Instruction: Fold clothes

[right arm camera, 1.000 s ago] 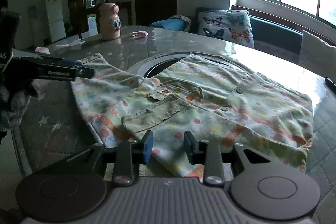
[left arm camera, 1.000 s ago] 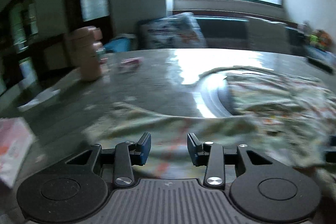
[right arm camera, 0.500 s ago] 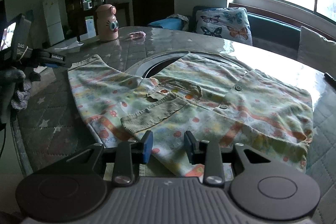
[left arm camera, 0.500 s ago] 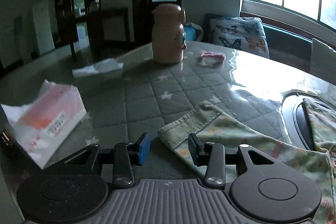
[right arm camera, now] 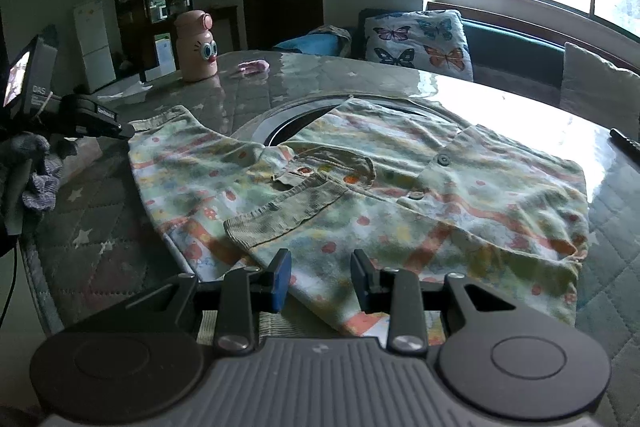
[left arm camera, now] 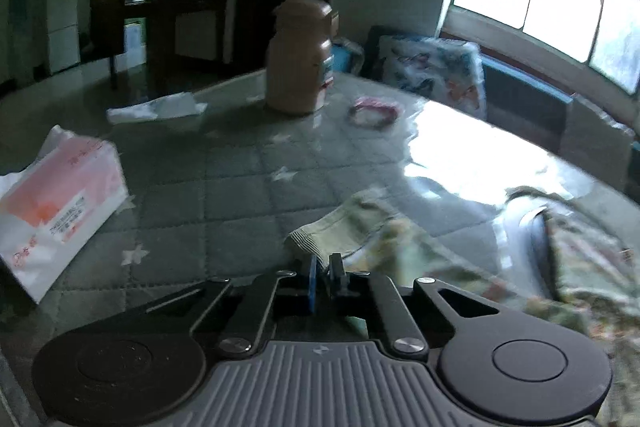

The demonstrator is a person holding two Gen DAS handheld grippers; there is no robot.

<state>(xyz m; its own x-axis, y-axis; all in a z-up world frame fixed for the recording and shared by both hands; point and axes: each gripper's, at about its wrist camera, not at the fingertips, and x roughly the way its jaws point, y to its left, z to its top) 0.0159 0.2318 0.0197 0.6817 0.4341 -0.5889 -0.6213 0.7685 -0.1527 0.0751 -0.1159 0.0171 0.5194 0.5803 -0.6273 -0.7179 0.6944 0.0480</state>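
shirt [right arm camera: 360,195] lay spread flat on the quilted table [right arm camera: 100,227], partly over the round inset ring [right arm camera: 288,115] in the middle. one sleeve ran out toward the left side, its ribbed cuff [left arm camera: 320,239] at the far end.

left gripper [left arm camera: 325,269] had just been closing: jaws came together on the near edge of that cuff, cloth pinched between them. right gripper [right arm camera: 320,273] sat with jaws partly spread over the near hem, cloth under and between them, pads not pressing on anything i could see.

handling, my read: light, limp cotton, no stiffness at all. it'll drape and drag rather than hold shape, and the glossy table cover looked slick enough for the body to slide if pulled hard. cuff and hem are the thicker, doubled edges, so those are the sane grip spots; a pinch mid-panel would likely take one layer and bunch it. the small button [right arm camera: 442,159] on the chest isn't a hold point.

views: left wrist cam showed the pinch on the cuff close up, plus a tissue pack [left arm camera: 60,203] and a crumpled tissue [left arm camera: 156,107] near the table edge, but it was motion-blurred and caught little of the shirt body. right wrist cam gave the whole garment, collar and pocket layout, and the left gripper from the side at the sleeve end, too small there to judge its jaws. both saw the pink bottle [right arm camera: 197,47].
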